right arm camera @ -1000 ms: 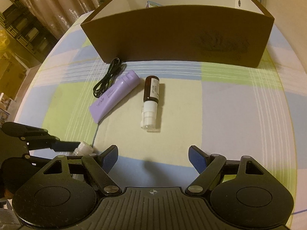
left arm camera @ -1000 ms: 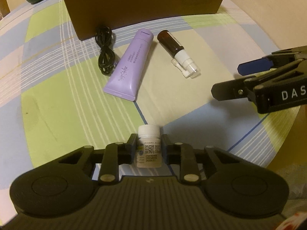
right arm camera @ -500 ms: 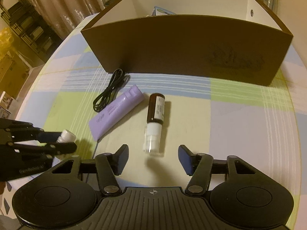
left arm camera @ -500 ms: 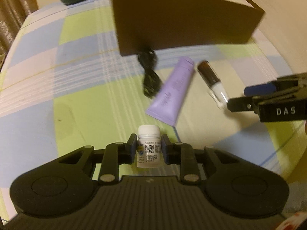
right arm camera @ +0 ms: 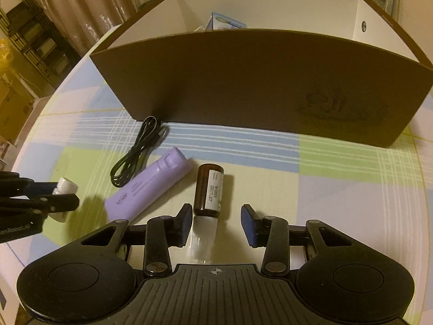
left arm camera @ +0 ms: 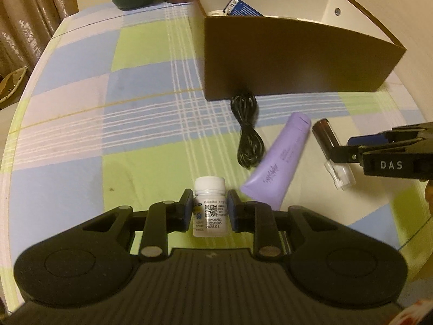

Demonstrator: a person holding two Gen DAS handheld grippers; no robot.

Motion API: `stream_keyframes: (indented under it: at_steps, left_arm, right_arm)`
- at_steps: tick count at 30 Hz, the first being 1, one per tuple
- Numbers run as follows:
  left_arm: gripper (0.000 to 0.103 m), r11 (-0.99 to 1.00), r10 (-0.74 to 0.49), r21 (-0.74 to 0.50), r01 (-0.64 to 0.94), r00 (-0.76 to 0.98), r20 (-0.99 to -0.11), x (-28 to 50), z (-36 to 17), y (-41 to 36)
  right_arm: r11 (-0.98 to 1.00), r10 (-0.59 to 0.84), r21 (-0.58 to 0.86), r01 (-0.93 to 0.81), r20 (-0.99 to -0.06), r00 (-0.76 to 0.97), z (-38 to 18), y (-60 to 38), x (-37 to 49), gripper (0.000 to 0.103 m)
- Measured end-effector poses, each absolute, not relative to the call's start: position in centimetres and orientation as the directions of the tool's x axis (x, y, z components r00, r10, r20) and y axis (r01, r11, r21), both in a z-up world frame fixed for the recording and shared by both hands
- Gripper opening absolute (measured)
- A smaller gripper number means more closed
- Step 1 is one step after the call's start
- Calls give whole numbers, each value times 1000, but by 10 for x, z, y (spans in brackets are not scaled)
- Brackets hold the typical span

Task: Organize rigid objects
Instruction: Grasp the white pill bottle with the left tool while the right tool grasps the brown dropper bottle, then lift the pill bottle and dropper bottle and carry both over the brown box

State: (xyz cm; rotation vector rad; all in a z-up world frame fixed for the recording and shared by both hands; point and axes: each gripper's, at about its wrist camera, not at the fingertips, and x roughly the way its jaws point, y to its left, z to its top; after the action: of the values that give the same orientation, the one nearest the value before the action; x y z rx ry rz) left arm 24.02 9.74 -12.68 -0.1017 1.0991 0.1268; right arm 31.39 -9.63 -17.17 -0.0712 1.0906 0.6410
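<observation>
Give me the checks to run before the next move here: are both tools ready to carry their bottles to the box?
1. Left tool holds the white bottle: ok, pads press both sides.
2. Right tool straddles the brown spray bottle: ok, the bottle lies between its fingers.
3. Right tool's grip made: not ok. The jaws have just been closing, but a gap still shows at the right pad.
4. Box open on top: ok, with some items already inside.
5. Black cable clear of both tools: ok, it lies by the box's front wall.
</observation>
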Motion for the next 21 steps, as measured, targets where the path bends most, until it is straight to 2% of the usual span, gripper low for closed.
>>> stream_keyframes:
  at_steps: [10, 14, 21]
  left_arm:
    - [24, 986, 64, -15, -166, 456, -888, 244, -124, 101]
    - [24, 986, 64, -14, -165, 458, -887, 243, -124, 101]
    - [24, 985, 69, -13, -172, 460, -885, 239, -123, 102]
  right_arm:
    - [813, 442, 236, -533, -846, 299, -175, -90, 317, 36]
    - [807, 443, 228, -545, -844, 303, -176, -87, 318, 27]
    - [801, 442, 211, -561, -840, 315, -177, -86, 314, 24]
